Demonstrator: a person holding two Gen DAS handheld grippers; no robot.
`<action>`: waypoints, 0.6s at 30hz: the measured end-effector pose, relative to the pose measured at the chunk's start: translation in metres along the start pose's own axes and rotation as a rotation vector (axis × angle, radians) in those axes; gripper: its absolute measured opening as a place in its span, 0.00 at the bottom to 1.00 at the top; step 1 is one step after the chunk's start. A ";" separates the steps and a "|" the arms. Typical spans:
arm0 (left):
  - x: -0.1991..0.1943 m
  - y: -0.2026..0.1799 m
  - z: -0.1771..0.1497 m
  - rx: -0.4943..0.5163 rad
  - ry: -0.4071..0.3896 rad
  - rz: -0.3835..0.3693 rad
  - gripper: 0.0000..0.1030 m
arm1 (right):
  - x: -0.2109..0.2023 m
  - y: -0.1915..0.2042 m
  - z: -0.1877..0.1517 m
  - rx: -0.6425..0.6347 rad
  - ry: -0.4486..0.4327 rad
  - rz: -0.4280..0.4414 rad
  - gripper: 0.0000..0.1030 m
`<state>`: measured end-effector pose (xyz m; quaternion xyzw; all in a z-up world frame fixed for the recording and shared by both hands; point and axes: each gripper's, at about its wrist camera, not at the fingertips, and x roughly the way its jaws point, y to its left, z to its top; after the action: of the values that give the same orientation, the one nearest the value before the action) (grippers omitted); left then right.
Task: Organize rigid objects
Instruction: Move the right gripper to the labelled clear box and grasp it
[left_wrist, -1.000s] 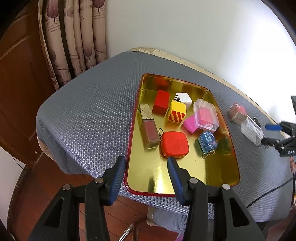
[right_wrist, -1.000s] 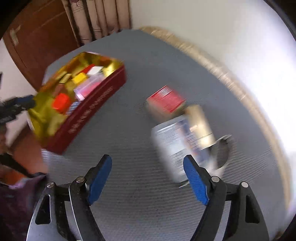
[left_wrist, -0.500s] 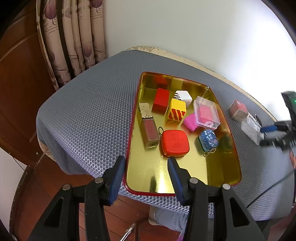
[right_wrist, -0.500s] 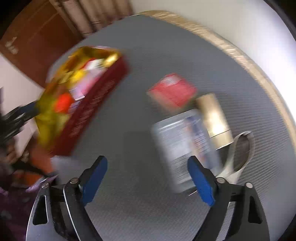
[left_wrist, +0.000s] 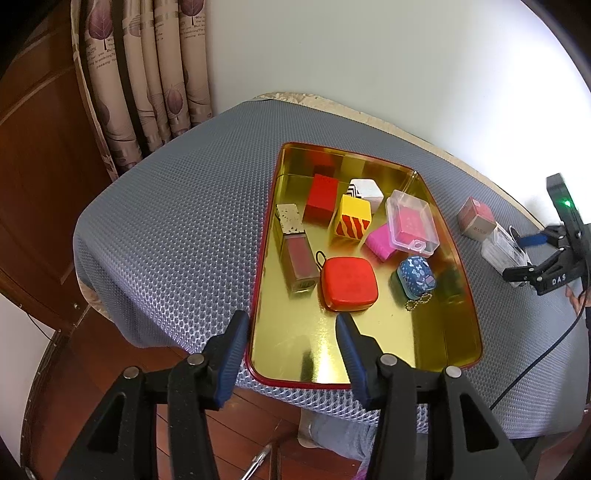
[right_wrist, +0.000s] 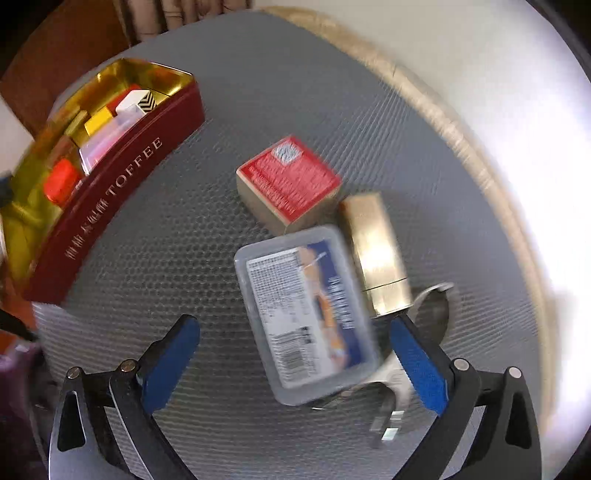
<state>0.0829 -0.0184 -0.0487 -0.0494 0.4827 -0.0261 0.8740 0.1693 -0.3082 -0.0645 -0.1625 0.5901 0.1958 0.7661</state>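
Note:
A gold-lined red tin (left_wrist: 369, 354) holds several small items, among them a red square case (left_wrist: 349, 282) and a yellow striped cube (left_wrist: 352, 218). My left gripper (left_wrist: 291, 325) hovers over the tin's near end, jaws parting slightly, nothing between them. To the right of the tin (right_wrist: 110, 192) lie a clear plastic case (right_wrist: 303, 314), a red-topped box (right_wrist: 291, 177) and a gold tube (right_wrist: 376, 251). My right gripper (right_wrist: 293, 326) points down over the clear case, which lies between its opening jaws; the pads stand apart from it. From the left wrist, the right gripper (left_wrist: 522, 256) straddles the case (left_wrist: 502, 251).
A grey mesh mat (left_wrist: 177, 221) covers the round table, its near edge just below the tin. A grey strap loop with a metal end (right_wrist: 436, 314) lies by the gold tube. Curtains (left_wrist: 147, 74) and a white wall stand behind. A black cable (left_wrist: 535, 369) trails off the right.
The right gripper's jaws have widened and it has come down over the clear case, which now lies between the fingers. The left gripper and the tin have stayed put.

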 end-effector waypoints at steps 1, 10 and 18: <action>0.000 0.000 0.000 0.002 0.000 0.001 0.49 | 0.004 -0.003 0.000 0.026 0.012 0.044 0.92; 0.000 0.001 0.001 -0.008 0.002 -0.011 0.49 | 0.003 0.016 -0.016 0.038 0.023 0.084 0.61; -0.011 -0.002 0.001 0.015 -0.052 -0.006 0.49 | 0.008 0.006 0.000 0.129 -0.012 0.121 0.58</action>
<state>0.0784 -0.0192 -0.0388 -0.0449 0.4596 -0.0310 0.8864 0.1681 -0.3018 -0.0727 -0.0757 0.6055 0.2042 0.7655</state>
